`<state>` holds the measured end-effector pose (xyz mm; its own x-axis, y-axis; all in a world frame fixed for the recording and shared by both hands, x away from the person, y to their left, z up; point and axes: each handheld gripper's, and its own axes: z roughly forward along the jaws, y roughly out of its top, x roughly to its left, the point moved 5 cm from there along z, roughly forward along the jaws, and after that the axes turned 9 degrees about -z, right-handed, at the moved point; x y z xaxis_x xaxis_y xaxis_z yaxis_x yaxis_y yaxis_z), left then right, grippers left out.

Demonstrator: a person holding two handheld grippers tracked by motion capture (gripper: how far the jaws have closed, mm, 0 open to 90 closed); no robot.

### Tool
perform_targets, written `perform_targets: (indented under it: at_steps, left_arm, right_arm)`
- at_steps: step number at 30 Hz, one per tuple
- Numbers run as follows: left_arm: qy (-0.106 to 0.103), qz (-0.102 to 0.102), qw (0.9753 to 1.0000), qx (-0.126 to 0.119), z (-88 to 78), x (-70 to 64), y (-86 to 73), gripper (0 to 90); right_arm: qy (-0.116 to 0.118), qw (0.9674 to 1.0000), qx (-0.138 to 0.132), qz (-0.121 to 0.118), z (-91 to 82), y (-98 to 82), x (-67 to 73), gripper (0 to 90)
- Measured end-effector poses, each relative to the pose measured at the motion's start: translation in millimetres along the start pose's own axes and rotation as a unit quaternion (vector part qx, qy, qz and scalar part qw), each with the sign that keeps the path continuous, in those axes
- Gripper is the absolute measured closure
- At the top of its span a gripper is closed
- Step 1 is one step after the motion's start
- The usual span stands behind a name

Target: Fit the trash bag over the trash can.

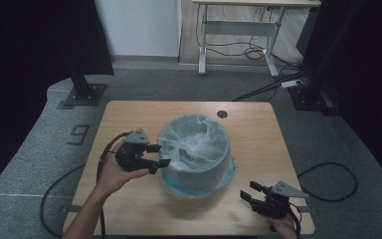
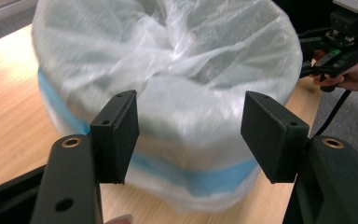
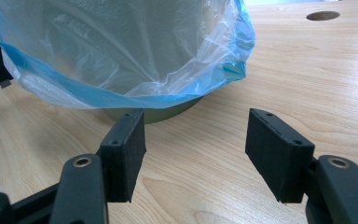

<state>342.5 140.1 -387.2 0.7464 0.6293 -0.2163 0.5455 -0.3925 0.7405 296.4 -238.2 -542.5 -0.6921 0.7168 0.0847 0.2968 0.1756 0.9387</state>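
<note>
Bin liner (image 1: 195, 142), a thin translucent plastic bag with a blue band along its hem, is sitting draped over a round bin (image 3: 154, 114) near the middle of the wooden worktop (image 1: 258, 124). Its mouth is folded down over the bin's rim and its loose middle is sagging into the hollow. The film is looking very light, limp and slick, so it is likely going to crumple, slide and stretch rather than keep any shape, and a hard tug could tear it. The bin underneath is looking stiff and is probably light too, though its wall is mostly hidden by the plastic, so a pull on the liner may drag or tip it.

The left gripper (image 1: 155, 155) is hovering just beside the bin's left side, its jaws standing apart with nothing between them and pointing at the bulging film. The right gripper (image 1: 251, 195) is waiting near the worktop's front right corner, well apart from the bin, jaws likewise apart and empty, facing the blue hem (image 3: 121, 98) where it is hanging just above the wood.

The best hold is probably a pinch on the doubled, overhanging hem, where the plastic is bunching thickest, while the other gripper is steadying the bin.
</note>
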Motion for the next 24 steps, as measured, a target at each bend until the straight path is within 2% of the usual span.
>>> perform_targets:
  at_steps: [1,2,9,11,13,16,20,21,23,24]
  left_arm:
    - [0.012,-0.001,0.9999,-0.003,-3.7,2.9,-5.9,35.8]
    - [0.012,-0.001,0.9999,-0.003,-3.7,2.9,-5.9,35.8]
    - [0.017,-0.022,0.9995,-0.016,-16.6,15.4,-36.9,35.7]
    - [0.015,-0.035,0.9991,-0.020,-19.1,21.8,-46.0,35.6]
    - [0.014,-0.038,0.9989,-0.022,-19.6,23.8,-49.1,35.6]
    - [0.006,-0.049,0.9985,-0.024,-20.8,32.6,-66.7,35.4]
    - [0.018,-0.059,0.9979,-0.018,-17.3,43.0,-88.8,34.9]
    - [0.018,-0.059,0.9979,-0.018,-17.3,43.0,-88.8,34.9]
    - [0.018,-0.076,0.9968,-0.018,-13.8,50.2,-103.4,34.9]
    - [0.018,-0.076,0.9968,-0.018,-13.8,50.2,-103.4,34.9]
  right_arm:
    - [0.000,1.0000,0.000,0.000,0.0,0.2,0.5,37.2]
    - [0.000,1.0000,-0.001,-0.001,0.0,0.3,0.5,37.2]
    - [-0.005,1.0000,0.000,0.002,-0.7,-0.8,-1.4,37.2]
    - [-0.005,1.0000,0.000,0.002,-0.6,-0.9,-1.4,37.2]
    - [-0.005,1.0000,0.001,0.002,-0.4,-0.9,-1.2,37.2]
    - [-0.004,1.0000,0.003,0.001,1.0,-1.3,0.1,37.1]
    - [-0.004,1.0000,0.005,0.001,2.0,-2.4,0.2,36.9]
    - [-0.004,1.0000,0.005,0.001,2.0,-2.4,0.2,36.9]
    - [-0.005,1.0000,0.008,0.000,2.8,-3.6,-0.1,36.6]
    - [-0.005,1.0000,0.008,0.000,2.8,-3.6,-0.1,36.6]
